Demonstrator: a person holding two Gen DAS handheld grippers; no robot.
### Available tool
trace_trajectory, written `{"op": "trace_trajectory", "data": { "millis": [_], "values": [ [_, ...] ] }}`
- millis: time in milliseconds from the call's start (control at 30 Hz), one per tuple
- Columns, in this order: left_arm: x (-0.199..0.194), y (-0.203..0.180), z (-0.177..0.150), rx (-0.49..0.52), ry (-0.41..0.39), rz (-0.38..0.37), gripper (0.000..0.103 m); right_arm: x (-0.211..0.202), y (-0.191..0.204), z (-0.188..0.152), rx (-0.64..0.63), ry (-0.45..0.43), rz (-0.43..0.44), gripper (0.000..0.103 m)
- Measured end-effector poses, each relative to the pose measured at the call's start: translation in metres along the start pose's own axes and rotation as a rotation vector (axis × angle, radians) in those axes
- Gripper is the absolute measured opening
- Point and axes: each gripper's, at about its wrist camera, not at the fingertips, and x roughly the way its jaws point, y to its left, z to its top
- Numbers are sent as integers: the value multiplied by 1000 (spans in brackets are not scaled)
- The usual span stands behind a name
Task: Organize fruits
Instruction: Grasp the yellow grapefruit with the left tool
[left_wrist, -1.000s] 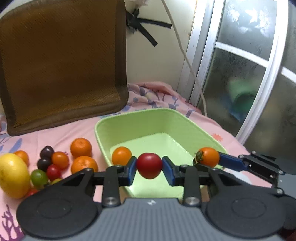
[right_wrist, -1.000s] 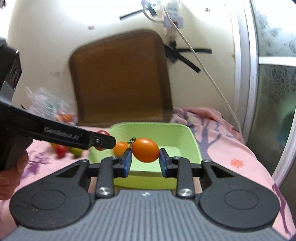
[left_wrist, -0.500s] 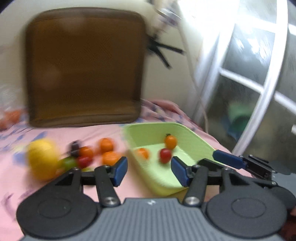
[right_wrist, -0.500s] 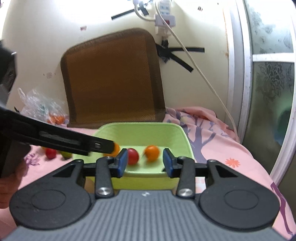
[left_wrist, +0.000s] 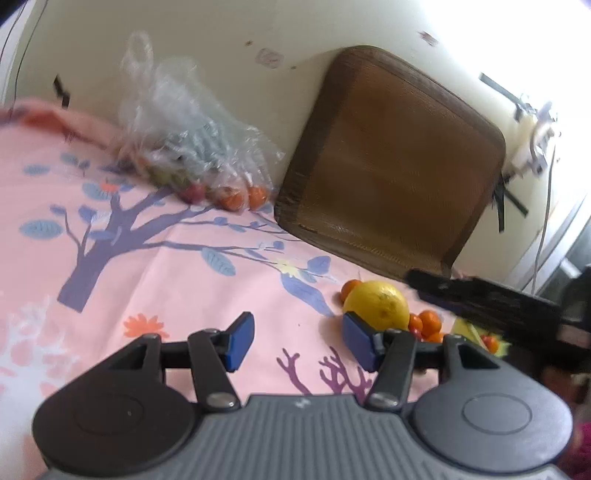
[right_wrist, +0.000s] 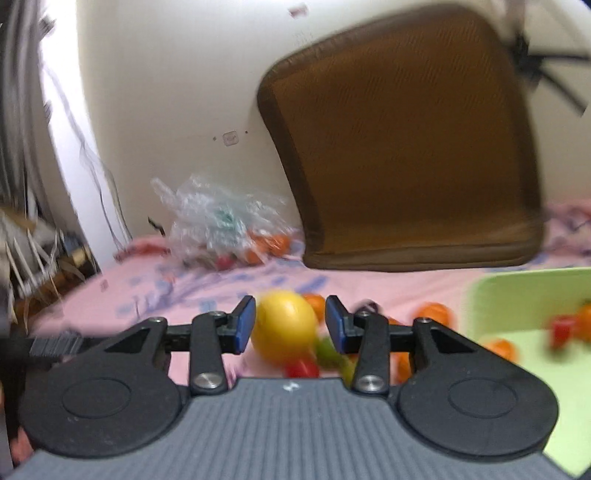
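Fruit is scattered over a pink sheet (left_wrist: 155, 266) printed with a tree. In the left wrist view the left gripper (left_wrist: 297, 341) is seen with its blue pads (left_wrist: 240, 341) parted and nothing between them; only the sheet lies in the gap, and its jaws have just been opening. Just beyond its right pad a lemon (left_wrist: 376, 304) rests on the sheet, with small oranges (left_wrist: 428, 321) beside it. A clear bag (left_wrist: 184, 147) holding more fruit is set against the wall, next to a brown cushion (left_wrist: 391, 162) that leans there. In the blurred right wrist view the right gripper (right_wrist: 290, 326) is likewise parted, its jaws also just opened; the lemon (right_wrist: 284, 326) is framed between its pads, but whether they touch it cannot be told, and it seems to lie beyond them. At the right edge a green basket (right_wrist: 517, 295) is seen, with a red tomato (right_wrist: 561, 330) and orange fruit inside.
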Motion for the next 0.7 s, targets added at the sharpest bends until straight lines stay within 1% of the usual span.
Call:
{"op": "trace_trajectory", "data": {
  "millis": [67,100,133,167,200,233,300,333,367,433,467,500,533,567,633,667,700],
  "values": [
    [1,10,1,-42,5,-33,54,22,0,4,54,46,-11,45],
    [0,14,0,-56,3,-50,54,31,0,5,67,78,-8,45],
    [0,16,0,-64,0,-70,54,38,2,3,83,128,3,45],
    [-2,17,-1,-68,-4,-86,61,34,10,-2,80,113,-11,44],
    [-2,18,-2,-68,-7,-91,64,23,23,-8,43,103,0,45],
    [-2,19,-3,-68,-11,-93,68,13,35,-13,2,96,31,44],
    [1,19,-6,-64,-7,-110,74,-7,57,-27,-53,115,118,44],
    [2,18,-8,-64,-3,-111,78,-14,65,-34,-85,121,134,44],
    [6,17,-9,-63,6,-108,78,-18,73,-41,-123,119,129,44],
    [11,14,-9,-54,19,-112,78,-21,81,-54,-193,114,89,44],
    [14,11,-9,-41,21,-109,82,-18,82,-57,-210,125,71,44],
    [16,8,-9,-24,16,-86,82,-15,81,-59,-214,142,57,44],
    [19,7,-9,-4,13,-69,81,-13,80,-61,-213,150,54,44],
    [23,6,-10,10,15,-56,74,-11,79,-62,-215,151,53,45],
    [30,10,-10,3,34,-34,68,-5,80,-61,-229,167,51,48],
    [31,14,-10,-9,37,-28,63,0,81,-60,-235,178,61,51],
    [32,16,-10,-15,31,-19,63,4,82,-60,-250,181,73,52]
  ]
}}
